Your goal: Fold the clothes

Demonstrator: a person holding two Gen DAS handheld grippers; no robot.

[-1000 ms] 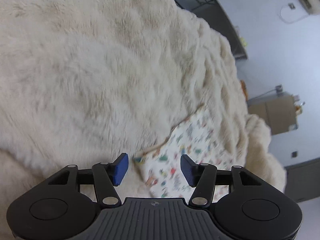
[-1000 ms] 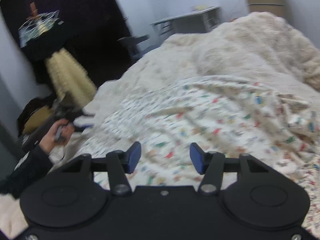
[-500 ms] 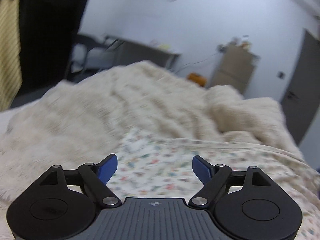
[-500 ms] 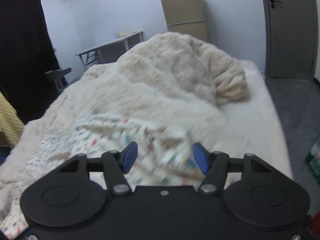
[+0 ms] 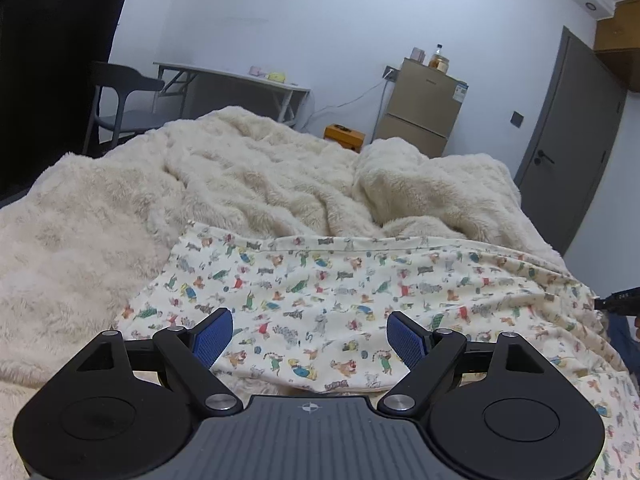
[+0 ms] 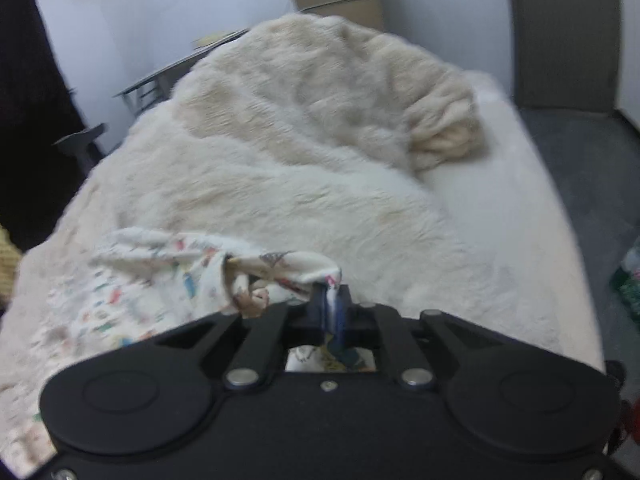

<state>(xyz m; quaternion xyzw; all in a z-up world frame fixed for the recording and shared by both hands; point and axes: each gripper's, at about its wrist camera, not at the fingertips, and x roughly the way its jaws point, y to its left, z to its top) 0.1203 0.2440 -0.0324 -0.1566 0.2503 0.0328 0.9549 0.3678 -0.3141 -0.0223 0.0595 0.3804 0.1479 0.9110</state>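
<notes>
A cream garment printed with small coloured animals [image 5: 340, 292] lies spread over a fluffy cream blanket [image 5: 224, 184] on a bed. My left gripper [image 5: 309, 338] hovers over the garment's near edge, its blue pads wide apart and touching nothing. In the right wrist view the same garment [image 6: 160, 276] is bunched at its right end. There my right gripper [image 6: 330, 303] is closing its jaws, and the blue pads pinch a fold of the printed cloth between them. The right wrist view is blurred.
A grey desk [image 5: 232, 80] and dark chair [image 5: 120, 96] stand beyond the bed at the left. A brown cabinet [image 5: 424, 108], an orange box [image 5: 344, 136] and a grey door [image 5: 572, 128] stand at the right. Bare mattress [image 6: 508, 184] and grey floor [image 6: 592, 184] lie right of the blanket.
The left gripper rolled upright, rose off the garment's corner and spread its pads wider. The right gripper swung right and down to the garment's bunched end and closed on a fold.
</notes>
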